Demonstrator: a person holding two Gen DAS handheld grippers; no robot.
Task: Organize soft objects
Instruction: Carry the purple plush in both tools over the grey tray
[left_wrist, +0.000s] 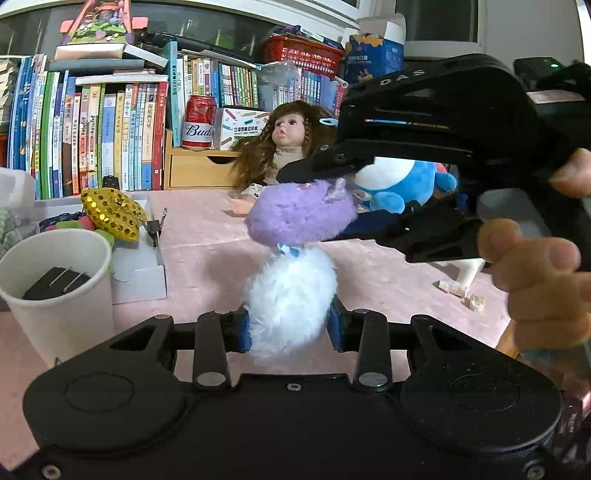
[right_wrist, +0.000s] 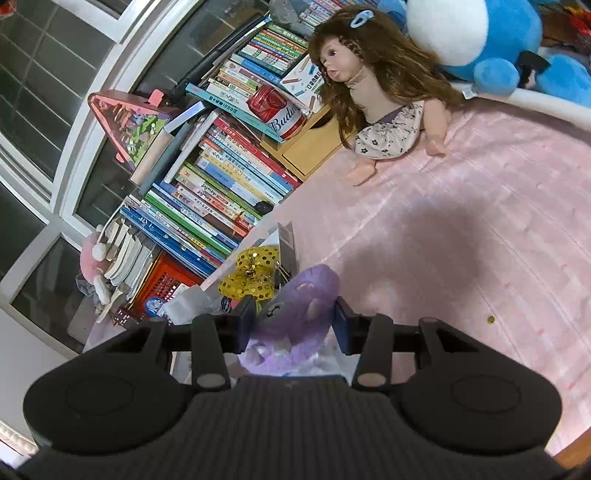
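A plush toy with a purple head (left_wrist: 299, 214) and a fluffy white body (left_wrist: 291, 291) hangs over the pink tablecloth (left_wrist: 207, 236). My left gripper (left_wrist: 290, 325) is shut on the white body, its blue pads pressed into the fur on both sides. Reaching in from the right, my right gripper (left_wrist: 325, 203) clamps the purple head from above and below. The right wrist view shows that head (right_wrist: 303, 295) squeezed between the right gripper's (right_wrist: 294, 321) pads. A person's fingers (left_wrist: 535, 280) hold the right tool.
A long-haired doll (left_wrist: 280, 147) and a blue plush (left_wrist: 406, 181) lie at the back. At the left stand a paper cup (left_wrist: 55, 280), a white box (left_wrist: 144, 273) and a gold sequin bow (left_wrist: 110, 210). Books (left_wrist: 92, 136), a can (left_wrist: 199, 122) and a wooden drawer (left_wrist: 199, 170) line the rear.
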